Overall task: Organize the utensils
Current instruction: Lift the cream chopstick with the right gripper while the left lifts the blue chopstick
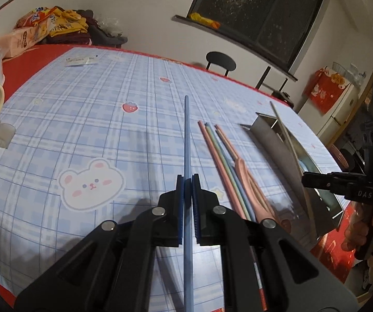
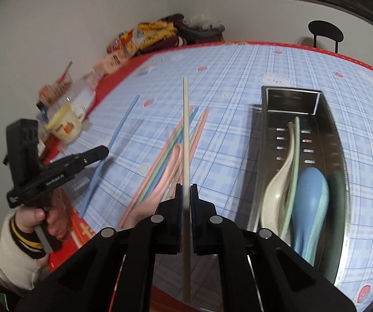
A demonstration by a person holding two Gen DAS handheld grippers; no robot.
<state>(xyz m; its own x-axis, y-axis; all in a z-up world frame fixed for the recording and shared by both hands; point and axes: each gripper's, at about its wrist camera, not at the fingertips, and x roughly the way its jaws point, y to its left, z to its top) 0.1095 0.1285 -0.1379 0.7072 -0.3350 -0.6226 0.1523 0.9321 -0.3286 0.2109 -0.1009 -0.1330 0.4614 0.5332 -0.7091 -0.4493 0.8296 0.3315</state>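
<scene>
My left gripper (image 1: pixel 187 182) is shut on a blue chopstick (image 1: pixel 187 135) that points away over the table. From the right wrist, that left gripper (image 2: pixel 103 152) appears at the left with the blue chopstick (image 2: pixel 120 130). My right gripper (image 2: pixel 186 187) is shut on a beige chopstick (image 2: pixel 185 130), held above a loose pile of pink, green and blue chopsticks (image 2: pixel 160 156) and a pink spoon (image 2: pixel 166 174). A steel tray (image 2: pixel 290 98) to the right holds white (image 2: pixel 274 189), blue (image 2: pixel 308 202) and dark green (image 2: pixel 338 202) spoons and a green chopstick (image 2: pixel 295 153).
A cream mug (image 2: pixel 64 127) and clear containers stand at the table's left edge. Snack bags (image 1: pixel 43 26) are piled at the far corner. A black chair (image 1: pixel 220 61) stands beyond the far edge. The red table border (image 1: pixel 25 70) rings the blue checked cloth.
</scene>
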